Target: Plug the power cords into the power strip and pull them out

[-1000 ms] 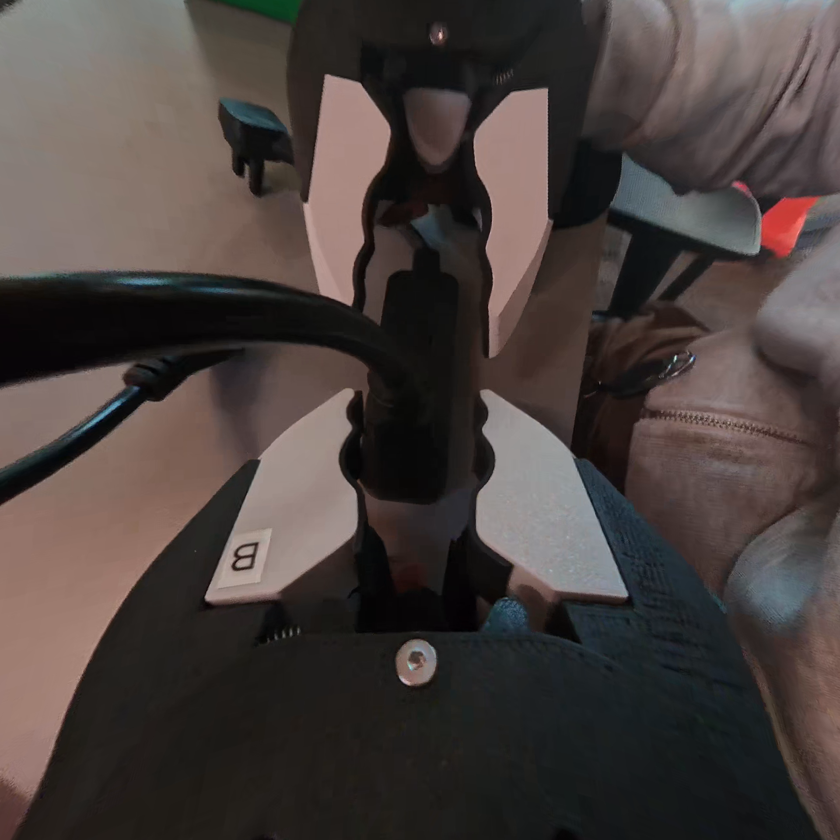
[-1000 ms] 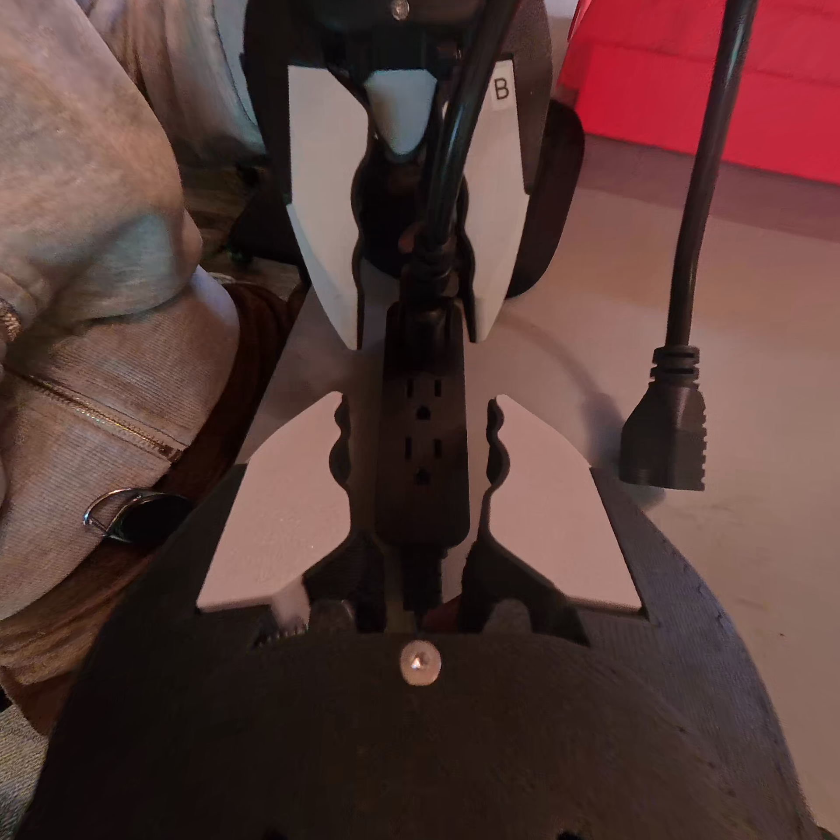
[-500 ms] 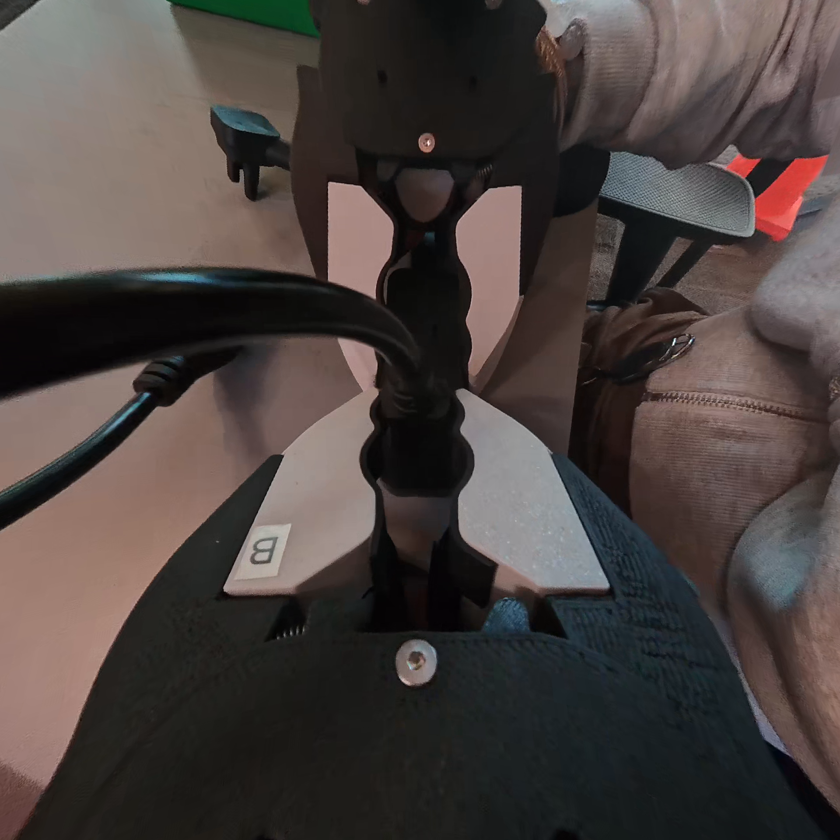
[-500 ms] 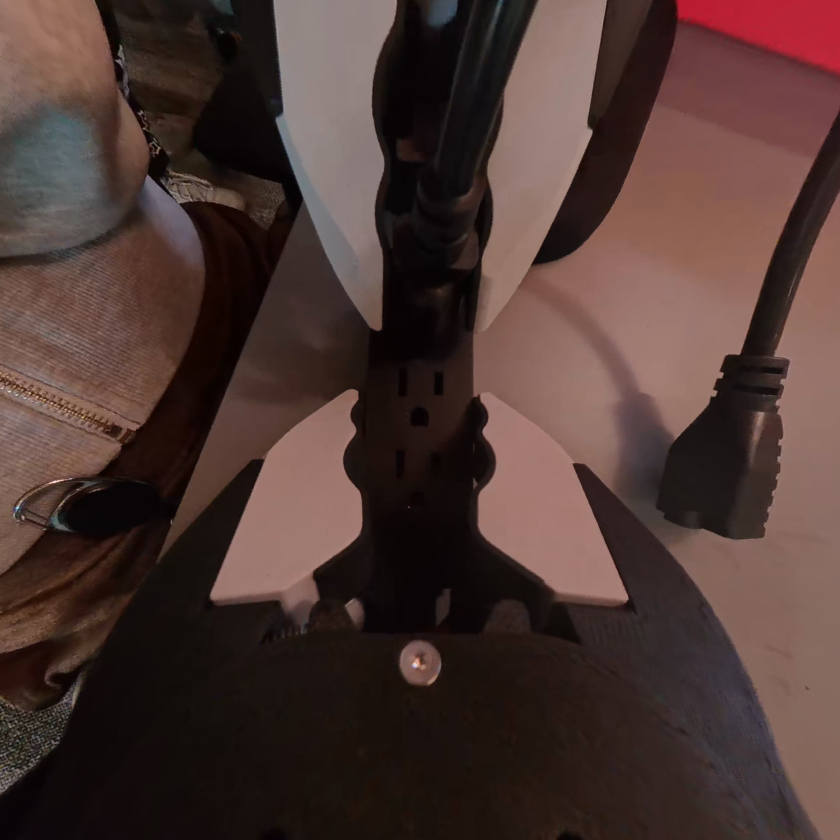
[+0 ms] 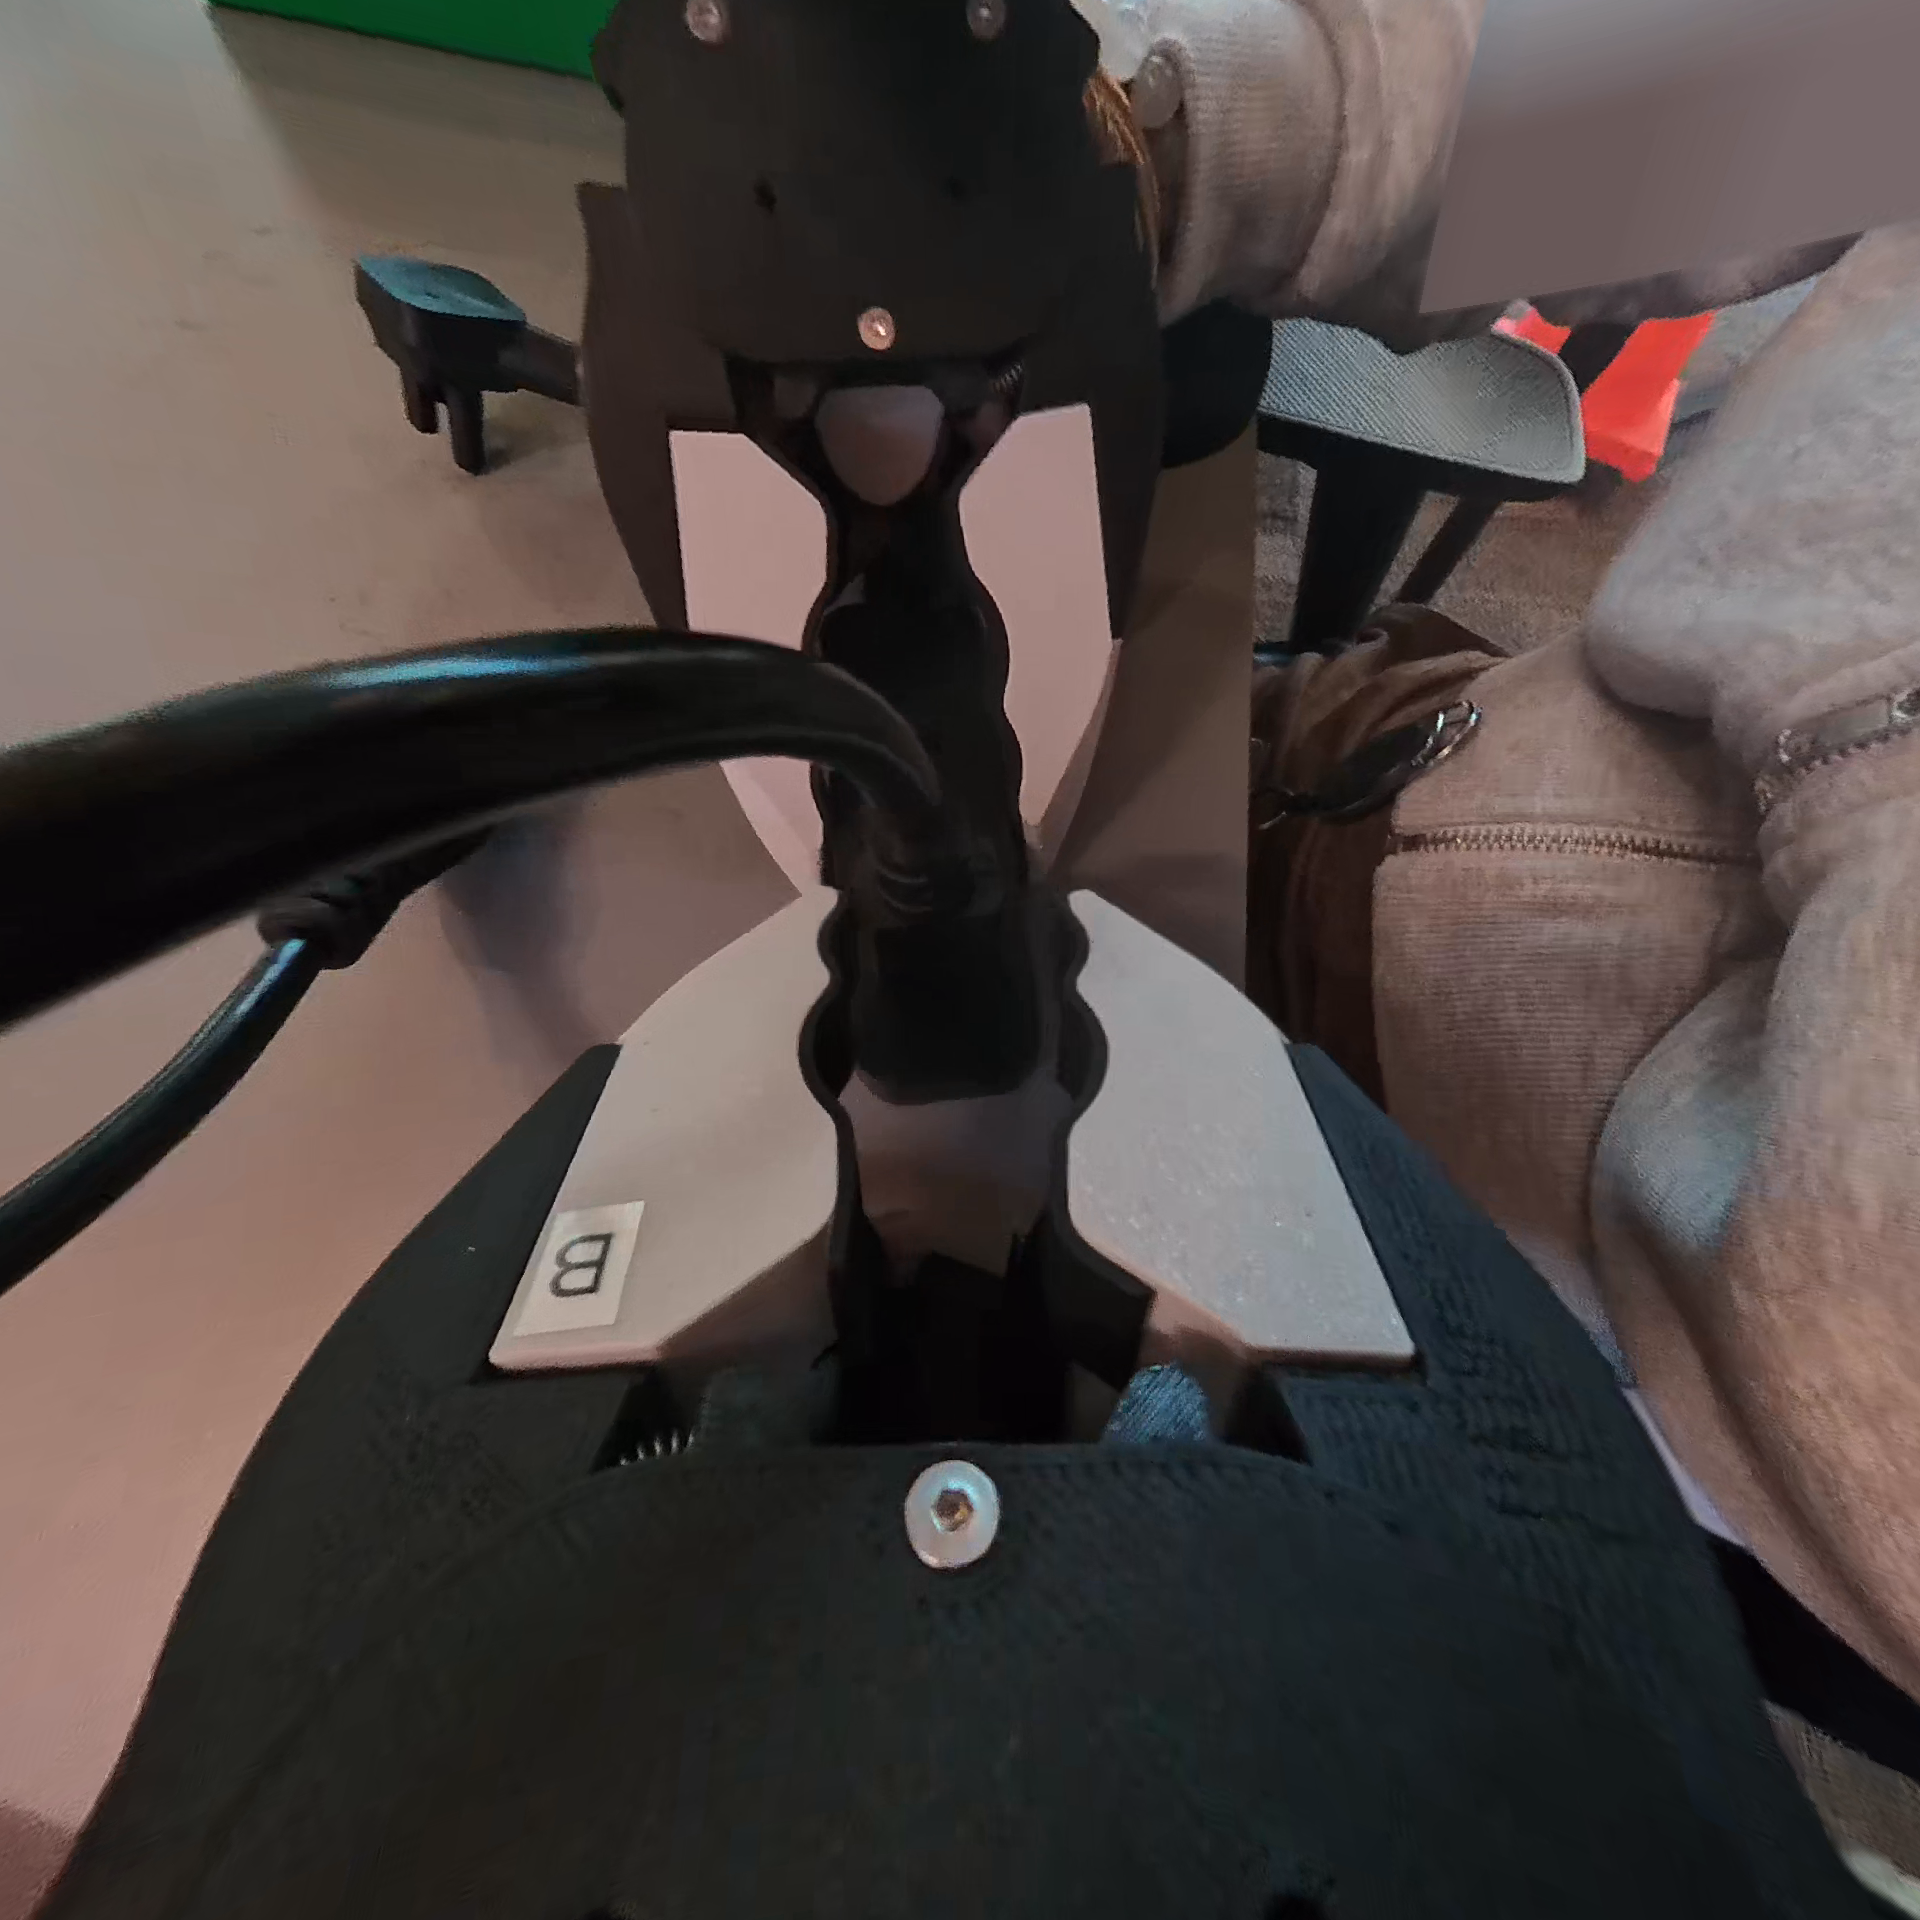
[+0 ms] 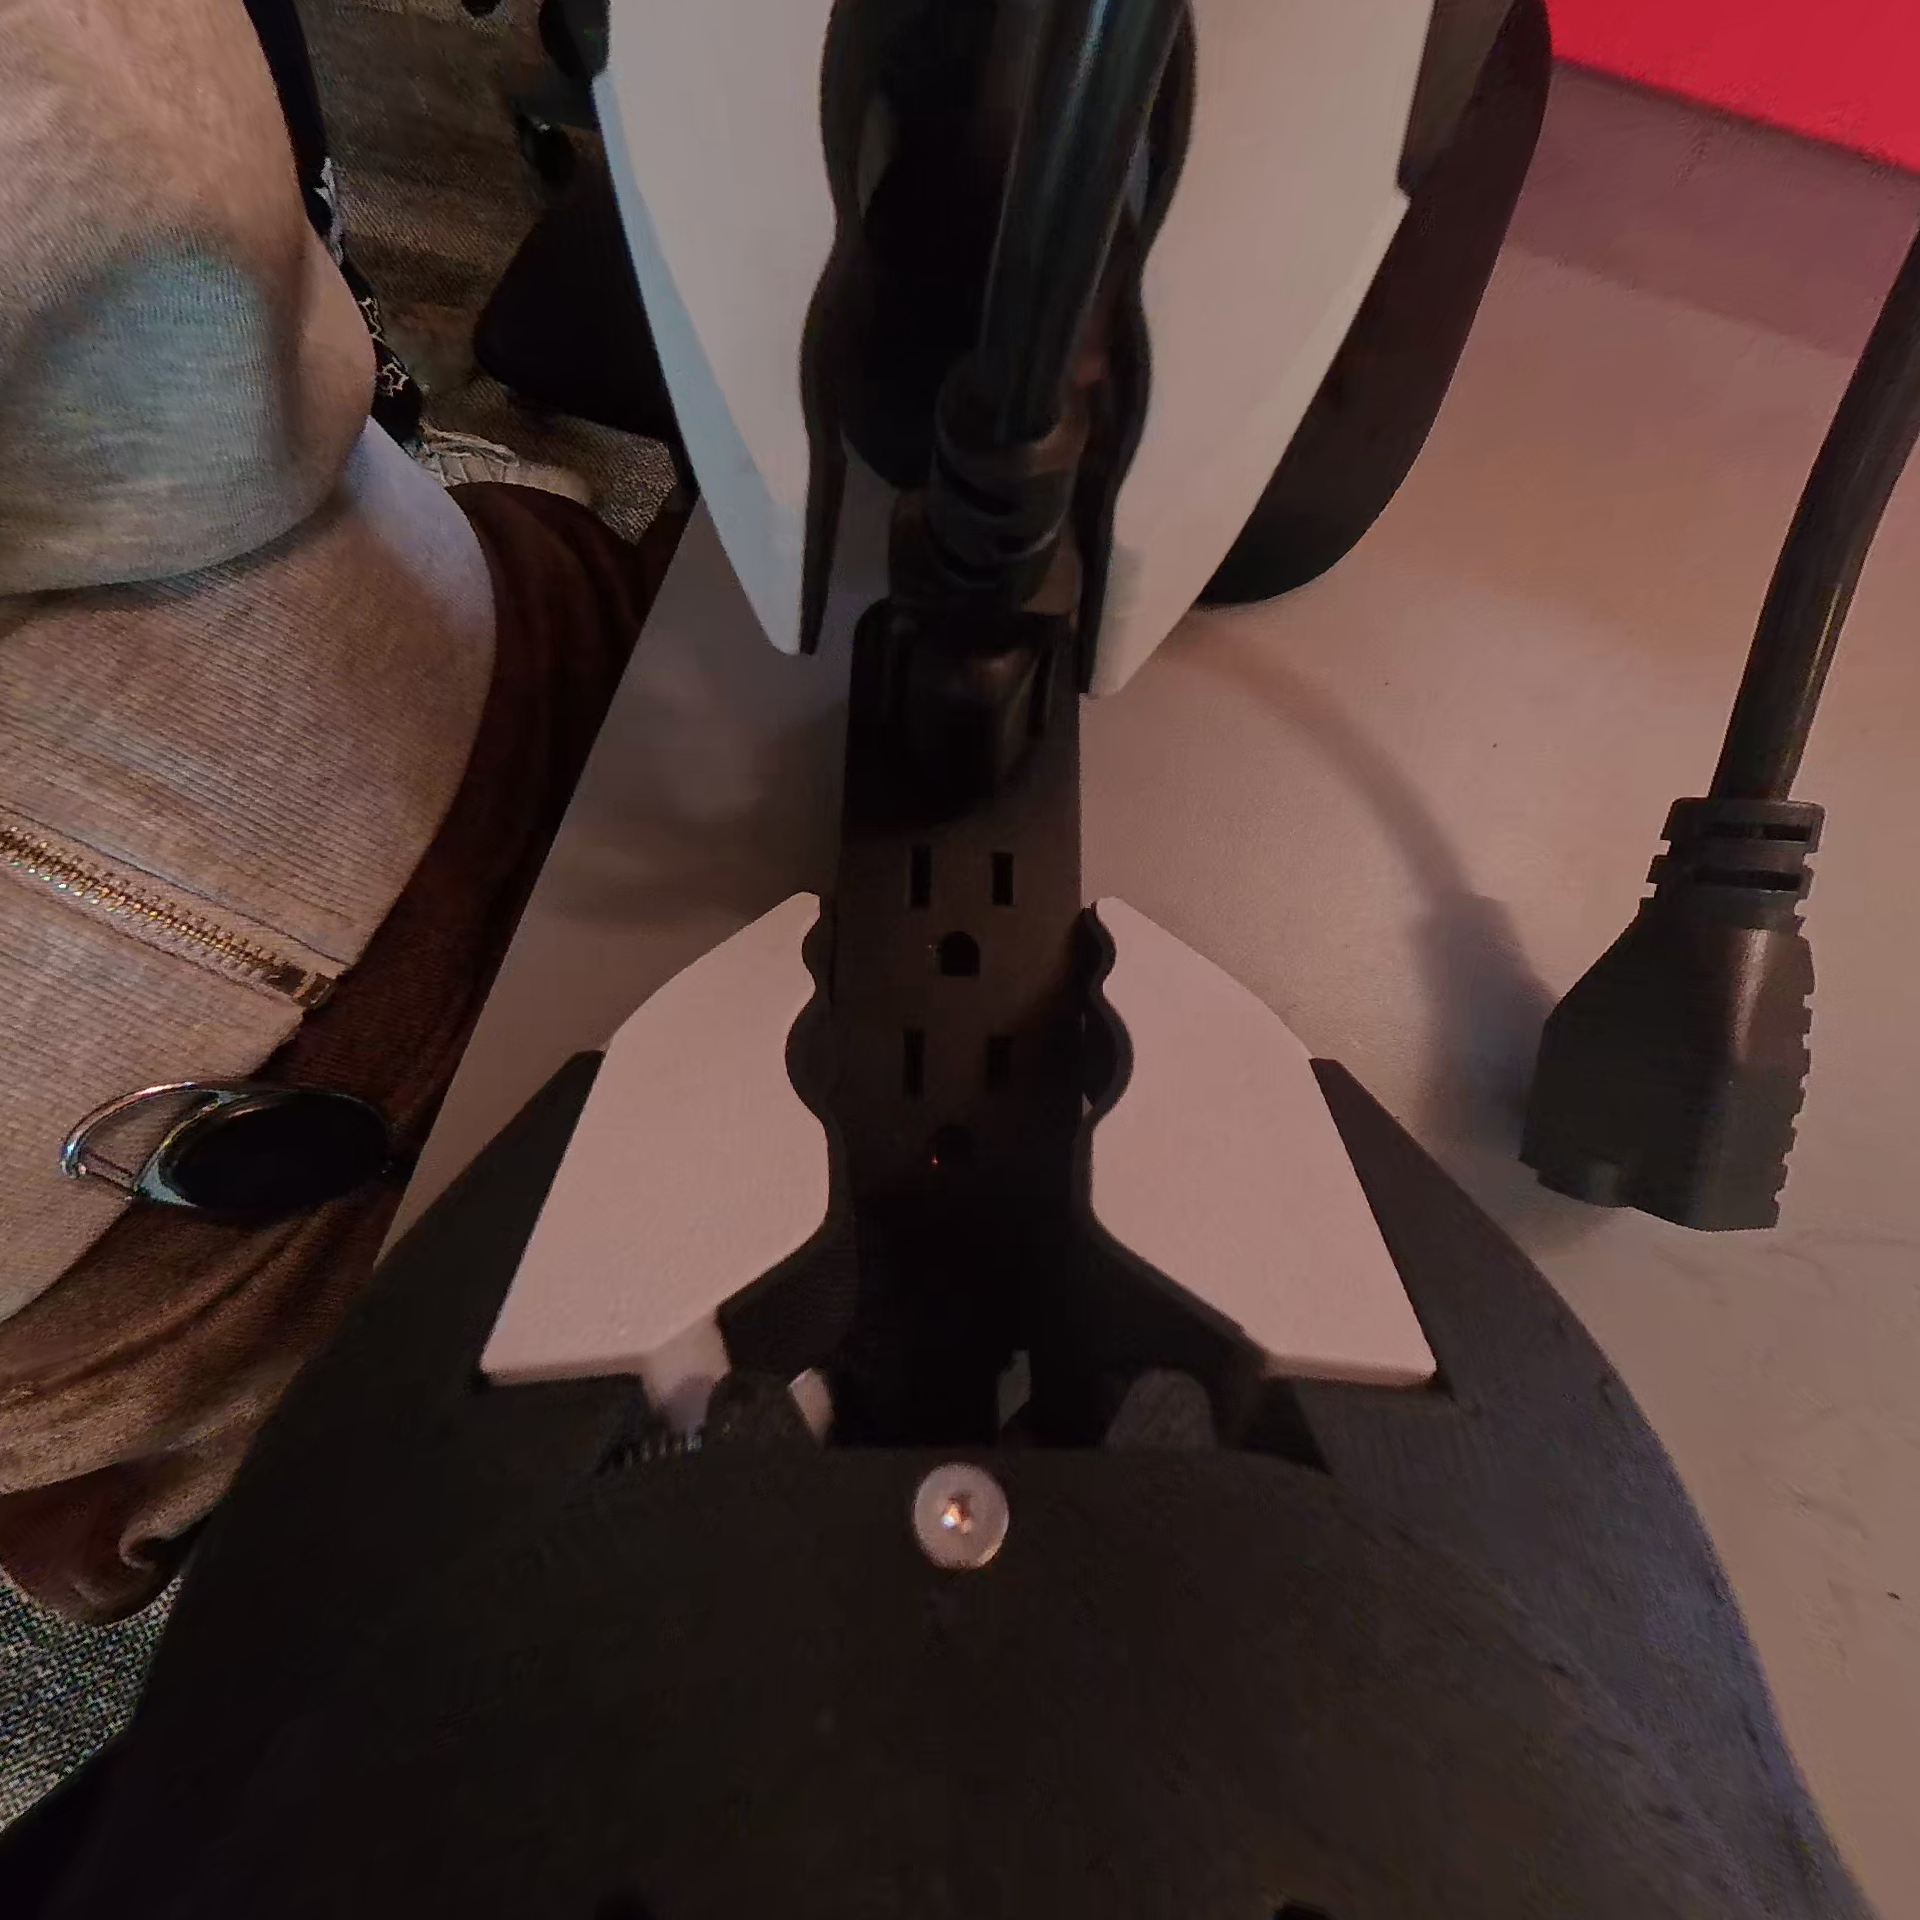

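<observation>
The black power strip (image 6: pixel 956 1049) is held off the tan table (image 6: pixel 1299 790) between my two grippers, which face each other. My right gripper (image 6: pixel 956 914) is shut on the strip's near end; two free sockets show between its fingers. My left gripper (image 5: pixel 945 920) is shut on the black plug (image 5: pixel 940 997) at the other end. In the right wrist view that plug (image 6: pixel 956 717) sits in the strip's far socket, between the left gripper's white fingers (image 6: pixel 707 364). Its thick black cord (image 5: pixel 416 727) arcs off to the left. The right gripper also shows in the left wrist view (image 5: pixel 925 727).
A second cord's black block connector (image 6: pixel 1683 1039) lies on the table at right. A loose black pronged plug (image 5: pixel 436 332) lies farther back, and a thin black cable (image 5: pixel 156 1091) at left. A person's sleeves and lap (image 5: pixel 1558 935) are close by the table edge. The gap from one gripper's tips to the other's is roughly 5 centimetres.
Both grippers were open around the strip a second ago and have closed on it. They have moved closer together; the left gripper looms larger in the right wrist view.
</observation>
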Tool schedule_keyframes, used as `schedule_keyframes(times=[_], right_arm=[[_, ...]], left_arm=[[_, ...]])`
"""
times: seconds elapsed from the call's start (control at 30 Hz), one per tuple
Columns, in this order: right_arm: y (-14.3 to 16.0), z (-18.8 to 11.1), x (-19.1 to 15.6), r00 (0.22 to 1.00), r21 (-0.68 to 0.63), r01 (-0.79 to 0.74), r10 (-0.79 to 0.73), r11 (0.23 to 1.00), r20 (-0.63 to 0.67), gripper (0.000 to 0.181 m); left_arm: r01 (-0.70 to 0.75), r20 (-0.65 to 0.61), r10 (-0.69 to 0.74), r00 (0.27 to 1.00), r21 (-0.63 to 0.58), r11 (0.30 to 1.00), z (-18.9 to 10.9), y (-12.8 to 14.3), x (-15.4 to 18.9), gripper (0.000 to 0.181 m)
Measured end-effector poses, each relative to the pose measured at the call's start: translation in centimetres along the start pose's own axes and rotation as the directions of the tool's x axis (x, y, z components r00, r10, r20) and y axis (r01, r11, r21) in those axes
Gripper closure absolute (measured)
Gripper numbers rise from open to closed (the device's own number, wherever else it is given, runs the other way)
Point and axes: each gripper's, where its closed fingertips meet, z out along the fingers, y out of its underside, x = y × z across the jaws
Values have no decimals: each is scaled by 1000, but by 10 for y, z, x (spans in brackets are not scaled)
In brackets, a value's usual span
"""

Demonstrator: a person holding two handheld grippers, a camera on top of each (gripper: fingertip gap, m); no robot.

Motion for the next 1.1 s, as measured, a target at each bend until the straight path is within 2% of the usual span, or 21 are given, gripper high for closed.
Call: schedule_keyframes(times=[0.13, 0.4, 0.87, 0.93, 1.03, 1.1], right_arm=[[0, 0, 0, 1000, 4, -8, 8, 1000, 5, 136], [-1, 1, 2, 1000, 4, -29, 29, 1000, 6, 135], [-3, 2, 4, 1000, 16, 4, -4, 1000, -7, 135], [-3, 3, 4, 1000, 11, -1, 1, 1000, 0, 125], [0, 4, 7, 1000, -11, -18, 18, 1000, -8, 90], [-4, 2, 8, 1000, 21, 1, -1, 1000, -14, 85]], left_arm=[[-64, 33, 67, 997, -85, 994, 10, 15, -2, 147], [-10, 73, 14, 997, -57, 998, 11, 11, -6, 154], [-32, 78, 35, 996, -42, 999, 11, 11, -4, 154], [-34, 80, 37, 996, -42, 999, 11, 11, -4, 154], [-32, 80, 36, 996, -41, 999, 11, 11, -4, 154], [-30, 84, 33, 996, -40, 999, 11, 11, -5, 154]])
